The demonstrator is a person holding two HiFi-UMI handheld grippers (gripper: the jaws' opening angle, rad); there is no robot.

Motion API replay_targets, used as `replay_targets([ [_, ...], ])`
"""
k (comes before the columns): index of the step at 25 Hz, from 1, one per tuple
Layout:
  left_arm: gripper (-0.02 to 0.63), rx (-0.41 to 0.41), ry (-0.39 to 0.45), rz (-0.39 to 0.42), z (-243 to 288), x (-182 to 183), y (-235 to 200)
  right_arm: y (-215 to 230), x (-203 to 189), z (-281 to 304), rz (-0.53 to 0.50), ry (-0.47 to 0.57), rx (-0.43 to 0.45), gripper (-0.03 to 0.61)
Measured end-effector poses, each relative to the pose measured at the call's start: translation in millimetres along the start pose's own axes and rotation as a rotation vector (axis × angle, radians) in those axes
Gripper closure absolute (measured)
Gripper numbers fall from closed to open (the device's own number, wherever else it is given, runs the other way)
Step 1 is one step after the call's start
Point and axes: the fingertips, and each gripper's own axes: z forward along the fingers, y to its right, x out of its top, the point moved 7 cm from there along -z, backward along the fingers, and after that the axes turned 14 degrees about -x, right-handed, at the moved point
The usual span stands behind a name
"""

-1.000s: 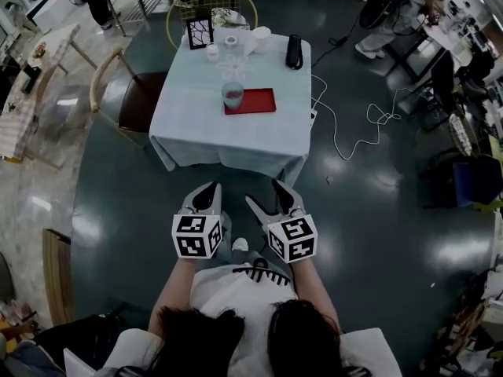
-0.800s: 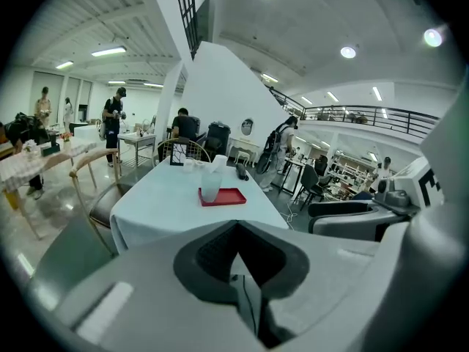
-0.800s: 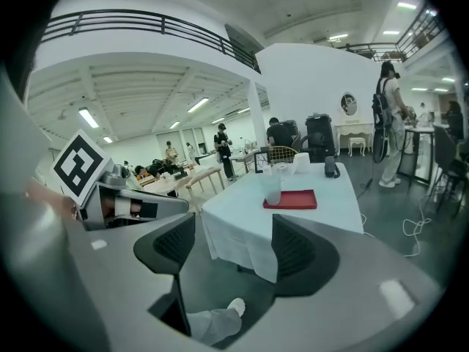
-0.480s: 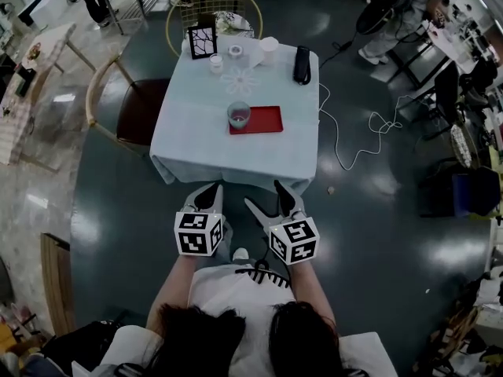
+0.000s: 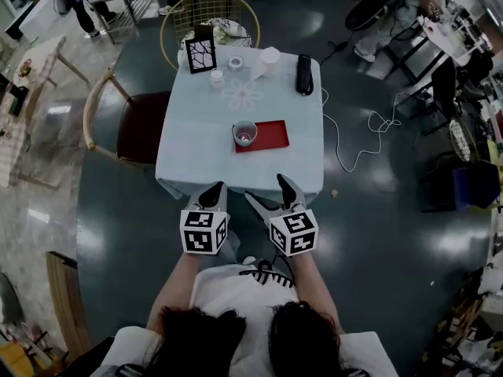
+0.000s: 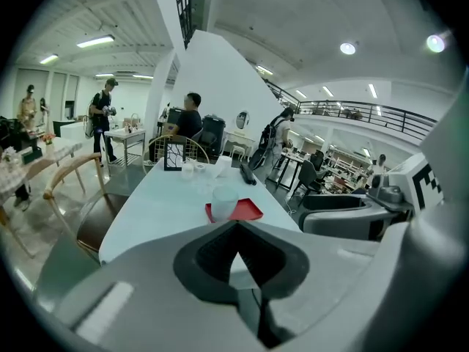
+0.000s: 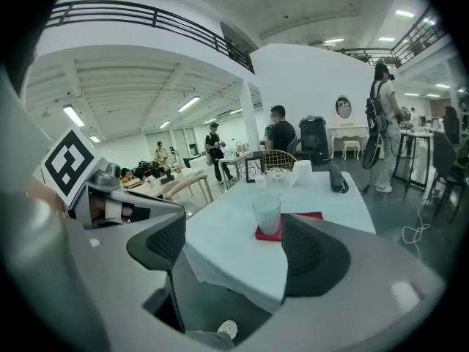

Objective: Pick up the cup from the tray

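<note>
A frosted cup (image 5: 245, 133) stands on the left end of a red tray (image 5: 269, 135) on a white-clothed table (image 5: 196, 159). Both grippers hover off the table's near edge, well short of the cup. My left gripper (image 5: 214, 188) is shut with nothing in it; in the left gripper view the cup (image 6: 224, 202) and tray (image 6: 245, 210) lie far beyond its jaws (image 6: 236, 226). My right gripper (image 5: 266, 189) is open and its jaws have just been opening, with nothing between them. The right gripper view frames the distant cup (image 7: 267, 213) and tray (image 7: 297, 222) between its pads (image 7: 165, 244).
On the table's far end are a framed picture (image 5: 200, 55), a white cup (image 5: 269, 56), small glassware (image 5: 217, 75) and a black object (image 5: 304, 75). A wooden chair (image 5: 118, 120) stands at the left, a wire chair (image 5: 211, 10) behind. A white cable (image 5: 354, 136) runs over the floor at right.
Both grippers have moved toward the table, which now lies closer below them. The right gripper's jaws stand wider apart than before. The left gripper stays shut.
</note>
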Motion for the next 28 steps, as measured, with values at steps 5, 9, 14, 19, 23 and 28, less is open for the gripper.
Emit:
replay_targets([
  [5, 0.614, -0.021, -0.008, 0.015, 8, 24, -26, -7, 19, 24, 0.013, 0.021, -0.031, 0.143],
  [9, 0.614, -0.031, -0.021, 0.025, 18, 36, -42, -8, 28, 42, 0.014, 0.024, -0.050, 0.131],
  [14, 0.614, -0.023, -0.019, 0.017, 31, 48, -60, -7, 32, 66, 0.002, 0.013, -0.059, 0.120],
  [19, 0.614, -0.018, -0.038, 0.015, 45, 55, -73, -2, 37, 90, -0.009, 0.013, -0.088, 0.095],
  [23, 0.614, -0.004, -0.049, 0.003, 60, 58, -86, 3, 38, 113, -0.022, -0.013, -0.076, 0.089],
  [28, 0.614, 0.035, -0.054, -0.011, 77, 67, -96, 16, 42, 139, -0.023, -0.014, -0.073, 0.063],
])
